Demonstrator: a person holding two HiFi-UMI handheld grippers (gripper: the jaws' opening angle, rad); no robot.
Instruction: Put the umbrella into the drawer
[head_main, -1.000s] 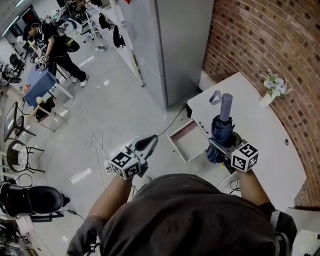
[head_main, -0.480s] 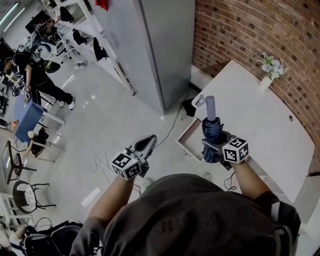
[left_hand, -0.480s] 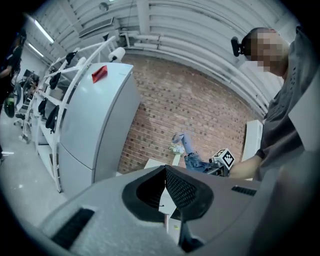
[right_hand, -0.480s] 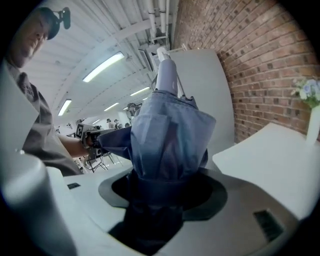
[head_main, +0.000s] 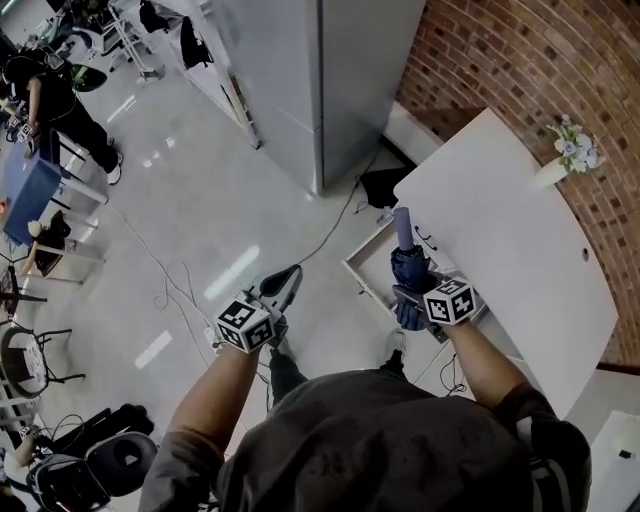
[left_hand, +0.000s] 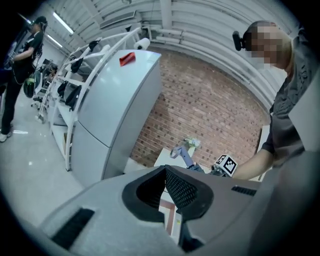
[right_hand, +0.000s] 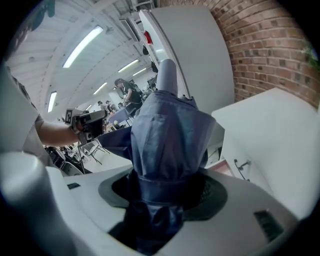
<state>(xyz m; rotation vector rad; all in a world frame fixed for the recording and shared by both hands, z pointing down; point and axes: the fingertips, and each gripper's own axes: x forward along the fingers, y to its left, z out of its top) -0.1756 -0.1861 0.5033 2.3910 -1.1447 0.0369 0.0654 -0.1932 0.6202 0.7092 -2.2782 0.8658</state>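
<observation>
Umbrella (head_main: 407, 268) (folded, blue) sits clamped between the right gripper's (head_main: 410, 293) jaws, handle pointing away, above the open drawer (head_main: 366, 266).

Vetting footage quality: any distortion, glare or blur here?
Head view: sharp, with glare streaks on the glossy floor. Left gripper view: strong fisheye, dark corners. Right gripper view: same fisheye; the umbrella fills the middle, close but clear.

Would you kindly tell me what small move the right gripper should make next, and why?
Probably lower the right gripper toward the open drawer of the white desk: it is shut on the folded dark blue umbrella, which appears to hang above the drawer, not yet inside it.
</observation>
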